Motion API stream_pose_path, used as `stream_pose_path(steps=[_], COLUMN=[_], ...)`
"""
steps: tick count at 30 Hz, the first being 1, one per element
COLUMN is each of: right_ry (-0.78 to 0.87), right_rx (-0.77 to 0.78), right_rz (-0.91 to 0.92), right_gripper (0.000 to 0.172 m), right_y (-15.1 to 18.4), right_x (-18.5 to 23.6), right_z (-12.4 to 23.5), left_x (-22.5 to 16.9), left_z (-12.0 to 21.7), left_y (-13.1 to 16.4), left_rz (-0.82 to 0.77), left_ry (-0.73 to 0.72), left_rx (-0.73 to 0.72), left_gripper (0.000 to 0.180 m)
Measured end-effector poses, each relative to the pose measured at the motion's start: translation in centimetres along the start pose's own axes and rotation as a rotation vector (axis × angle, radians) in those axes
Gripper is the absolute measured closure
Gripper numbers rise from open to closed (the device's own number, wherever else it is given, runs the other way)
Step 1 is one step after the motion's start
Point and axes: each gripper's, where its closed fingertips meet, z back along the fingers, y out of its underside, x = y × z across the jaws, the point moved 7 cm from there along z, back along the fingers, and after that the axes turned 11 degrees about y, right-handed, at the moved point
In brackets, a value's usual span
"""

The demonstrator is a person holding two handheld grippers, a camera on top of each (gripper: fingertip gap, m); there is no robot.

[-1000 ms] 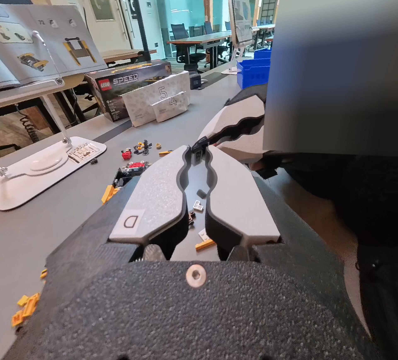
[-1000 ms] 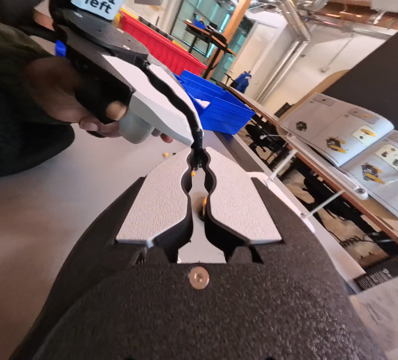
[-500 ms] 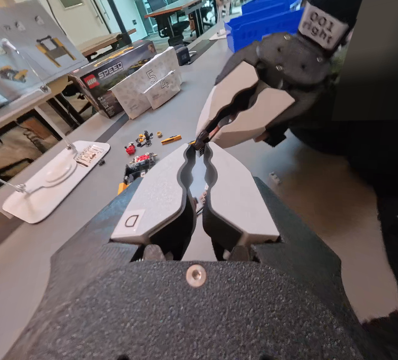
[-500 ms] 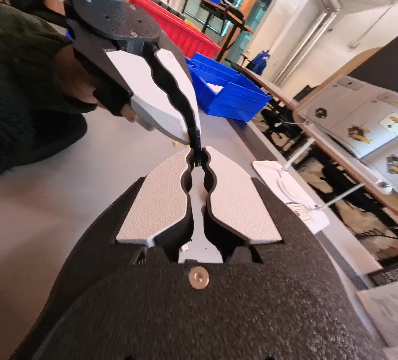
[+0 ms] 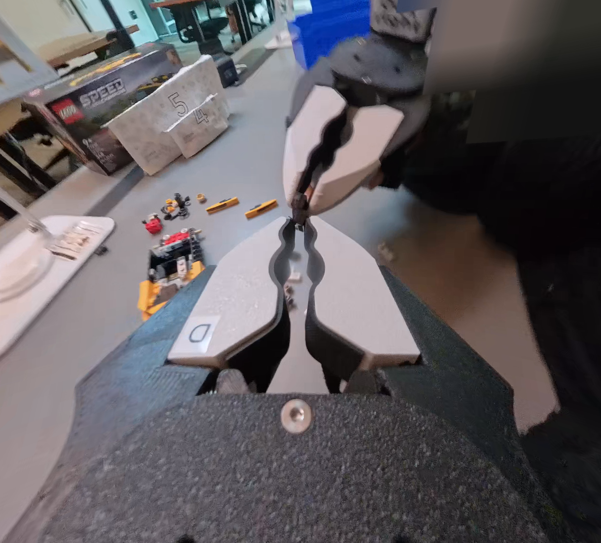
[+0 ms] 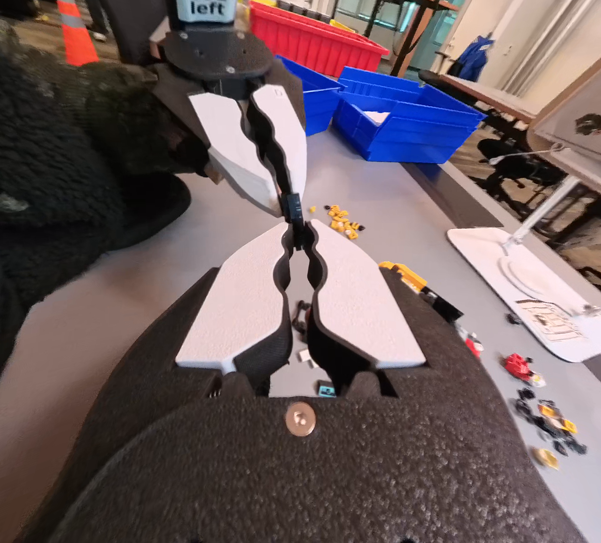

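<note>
Left wrist view: the left gripper (image 5: 297,224) points forward above a grey table (image 5: 247,150), its 2 fingertips nearly together and pinching a small black toy brick piece (image 5: 298,222). The right gripper (image 5: 300,199) comes in from the upper right, tip to tip with it, and its fingers close on the other end of what looks like the same dark piece, though blur hides the join. To the left on the table lie 2 yellow bars (image 5: 222,204), a red brick (image 5: 153,225), a half-built black and red model (image 5: 175,254), numbered paper bags (image 5: 169,124) and a dark set box (image 5: 91,104).

Right wrist view: the right gripper (image 6: 298,239) clamps the lower end of the black piece (image 6: 294,208); the left gripper (image 6: 287,202) grips its upper end. Beyond lie small yellow bricks (image 6: 343,223), blue bins (image 6: 406,124), a red bin (image 6: 312,39) and a white stand base (image 6: 520,286).
</note>
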Motion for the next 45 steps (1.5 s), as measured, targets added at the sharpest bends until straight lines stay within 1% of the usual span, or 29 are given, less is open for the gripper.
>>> stream_pose_path(steps=[1, 6, 11, 13, 15, 17, 21, 22, 23, 25, 26, 27, 28, 29, 30, 31, 33, 35, 37, 39, 40, 42, 43, 44, 45], right_ry=[0.038, 0.252, 0.403, 0.455, 0.485, 0.484, 0.414, 0.398, 0.369, 0.284, 0.296, 0.334, 0.333, 0.307, 0.288, 0.265, 0.219, 0.17, 0.134, 0.086, 0.036, -0.119, -0.201, -0.302, -0.414], right_rx=[-0.001, 0.01, 0.008, 0.004, -0.005, -0.024, -0.052, -0.055, -0.058, -0.061, -0.058, -0.019, 0.005, 0.011, 0.0, -0.012, -0.007, -0.016, -0.017, -0.013, -0.014, -0.012, -0.019, -0.02, -0.017], right_rz=[0.028, 0.223, 0.442, 0.521, 0.595, 0.64, 0.594, 0.565, 0.498, 0.314, 0.267, 0.255, 0.203, 0.161, 0.162, 0.137, 0.004, -0.118, -0.187, -0.228, -0.272, -0.416, -0.508, -0.609, -0.709], right_gripper=[0.165, 0.166, 0.166, 0.166, 0.166, 0.165, 0.166, 0.166, 0.166, 0.166, 0.166, 0.166, 0.167, 0.166, 0.166, 0.166, 0.166, 0.166, 0.166, 0.165, 0.166, 0.166, 0.166, 0.166, 0.166], right_y=[-0.1, -0.2, -0.6, -0.8, -0.9, -1.1, -1.4, -1.3, -1.4, -1.7, -1.6, -0.9, -0.2, 0.0, -0.1, -0.3, 0.0, 0.2, 0.3, 0.4, 0.4, 0.3, 0.2, 0.2, 0.2], right_x=[0.0, 0.3, 0.9, 1.2, 1.5, 1.8, 1.8, 1.8, 1.5, 0.6, -0.1, -1.3, -2.5, -3.0, -2.9, -2.7, -3.1, -3.7, -3.7, -3.3, -3.0, -2.5, -2.5, -2.5, -2.5], right_z=[0.0, -0.4, -0.4, -0.4, -0.4, -0.2, 0.3, 0.4, 0.5, 0.7, 0.8, 0.9, 1.0, 1.1, 1.0, 0.9, 0.7, 0.9, 0.8, 0.6, 0.4, 0.3, 0.3, 0.3, 0.4], left_x=[0.3, 1.3, 1.7, 1.6, 1.5, 1.2, 0.8, 0.7, 0.7, 0.5, 0.0, -1.2, -2.3, -2.7, -2.4, -1.8, -0.5, 0.4, 1.1, 1.6, 1.7, 1.7, 1.5, 1.0, 0.5], left_z=[0.0, -0.7, -0.7, -0.8, -0.7, -0.5, -0.2, -0.2, -0.2, -0.1, -0.1, -0.6, -1.3, -2.0, -2.4, -2.4, -1.7, -1.1, -0.8, -0.6, -0.5, -0.3, -0.2, -0.1, 0.0], left_y=[0.0, 0.2, 0.5, 0.5, 0.3, 0.1, -0.2, -0.2, -0.3, -0.6, -0.9, -1.6, -1.9, -1.8, -1.3, -0.7, -0.2, -0.2, -0.2, -0.2, -0.3, -0.3, -0.4, -0.6, -0.7], left_rz=[0.057, 0.278, 0.461, 0.506, 0.498, 0.438, 0.323, 0.293, 0.26, 0.165, 0.073, 0.023, -0.051, -0.151, -0.178, -0.126, -0.025, 0.039, 0.115, 0.187, 0.214, 0.22, 0.196, 0.175, 0.159], left_ry=[-0.003, -0.053, -0.059, -0.04, -0.033, -0.027, -0.014, -0.017, -0.021, -0.034, -0.027, 0.028, 0.039, -0.006, -0.026, -0.014, -0.017, -0.044, -0.068, -0.07, -0.052, -0.006, 0.045, 0.123, 0.181], left_rx=[-0.047, -0.175, -0.271, -0.305, -0.32, -0.32, -0.281, -0.264, -0.252, -0.213, -0.18, -0.175, -0.134, -0.057, -0.005, 0.009, -0.011, -0.065, -0.125, -0.189, -0.215, -0.255, -0.275, -0.294, -0.305], left_gripper=[0.173, 0.169, 0.17, 0.172, 0.173, 0.173, 0.174, 0.173, 0.173, 0.174, 0.179, 0.179, 0.179, 0.179, 0.178, 0.179, 0.179, 0.18, 0.18, 0.173, 0.17, 0.162, 0.161, 0.163, 0.16])
